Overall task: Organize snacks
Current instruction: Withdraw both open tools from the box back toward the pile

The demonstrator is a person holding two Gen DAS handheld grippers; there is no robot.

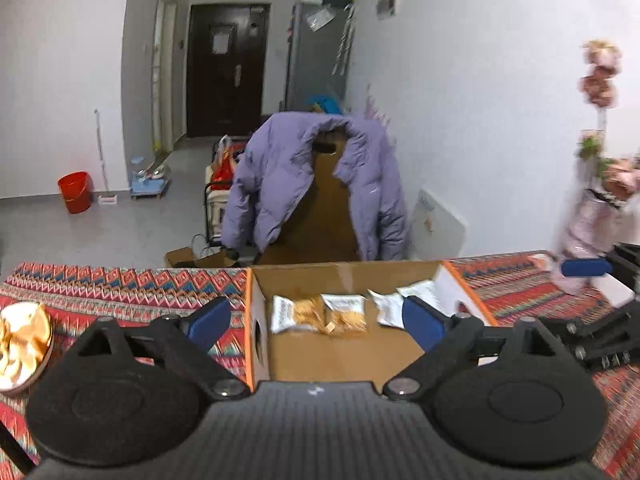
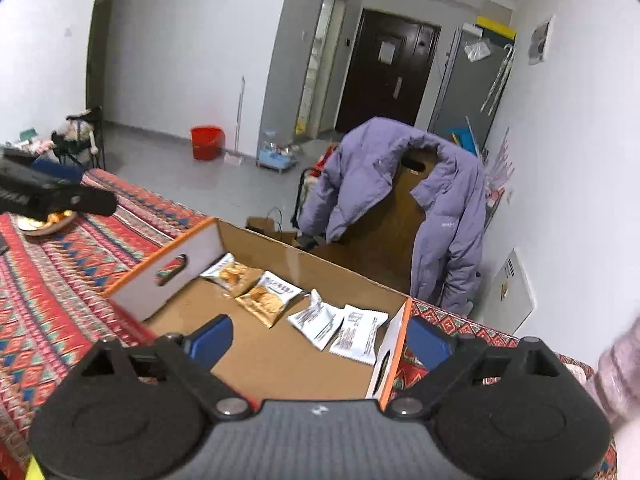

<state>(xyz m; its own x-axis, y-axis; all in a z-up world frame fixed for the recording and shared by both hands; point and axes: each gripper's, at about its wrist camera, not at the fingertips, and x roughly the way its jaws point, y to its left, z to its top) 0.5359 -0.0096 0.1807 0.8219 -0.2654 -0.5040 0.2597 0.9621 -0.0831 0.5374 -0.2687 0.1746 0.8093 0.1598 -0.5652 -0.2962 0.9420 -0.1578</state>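
A shallow cardboard box (image 1: 257, 322) (image 2: 176, 276) with white, orange-edged end walls sits on the patterned tablecloth. Several snack packets lie in a row along its far wall. Two show orange crisps (image 1: 300, 314) (image 2: 267, 299); two lie white side up (image 1: 386, 308) (image 2: 357, 334). My left gripper (image 1: 316, 320) hovers above the box's near edge, open and empty. My right gripper (image 2: 320, 342) hangs over the box's near right corner, also open with nothing between its fingers. In the left wrist view the right gripper's black frame (image 1: 600, 332) shows at the right.
A plate of golden snacks (image 1: 24, 344) (image 2: 44, 222) rests on the cloth left of the box. A pink vase of flowers (image 1: 588, 220) stands at the table's right end. Beyond the far edge a purple jacket (image 1: 280, 176) (image 2: 452, 204) hangs over a chair.
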